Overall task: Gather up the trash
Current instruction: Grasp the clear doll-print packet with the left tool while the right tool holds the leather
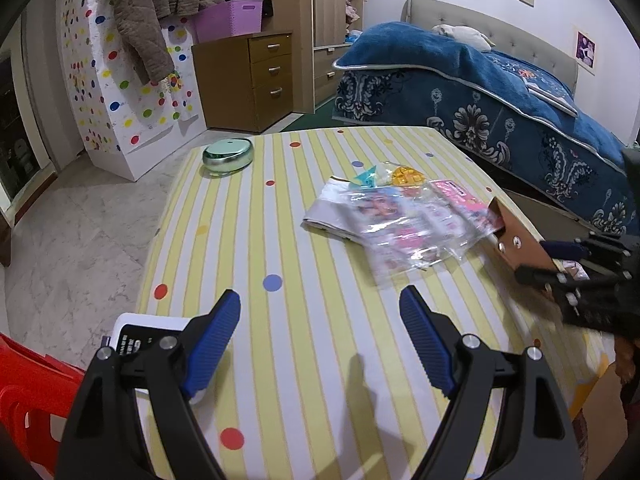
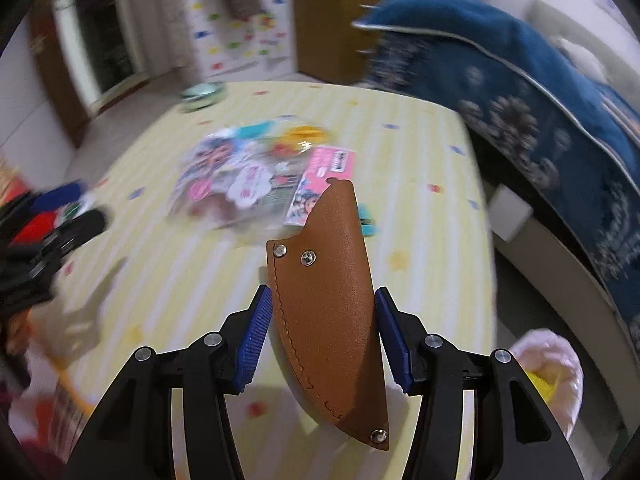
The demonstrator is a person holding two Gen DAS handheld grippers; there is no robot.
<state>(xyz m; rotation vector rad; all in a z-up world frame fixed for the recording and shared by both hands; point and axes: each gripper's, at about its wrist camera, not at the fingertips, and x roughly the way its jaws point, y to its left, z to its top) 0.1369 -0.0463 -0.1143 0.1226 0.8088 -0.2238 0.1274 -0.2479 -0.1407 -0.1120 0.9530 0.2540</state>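
Striped in yellow and white with coloured dots, the bench [image 1: 280,240] stands in a bedroom, with a blue-covered bed [image 1: 500,100] far right, a brown drawer unit [image 1: 256,80] beyond the far edge and a dotted white cabinet [image 1: 132,80] far left. On the bench's far left sits a round green tin [image 1: 228,153]. Right of centre lies a heap of clear plastic wrappers [image 1: 404,224] with pink and picture print; any writing on them is too blurred to read. A small yellow piece [image 1: 407,176] and a teal scrap [image 1: 367,176] lie just beyond the heap.

Near left, a white card with a black label [image 1: 136,336] lies partly under the left gripper [image 1: 320,340], whose blue fingers [image 1: 216,340] stand wide apart over bare cloth, holding nothing. A red chair [image 1: 28,392] shows at the near-left corner.

At the bench's right edge, the right gripper [image 2: 320,336] has its fingers clamped on a brown leather sheath [image 2: 328,320] with metal rivets, which stands tilted between them, its open end near the wrappers. A pink bag [image 2: 548,376] shows near right.
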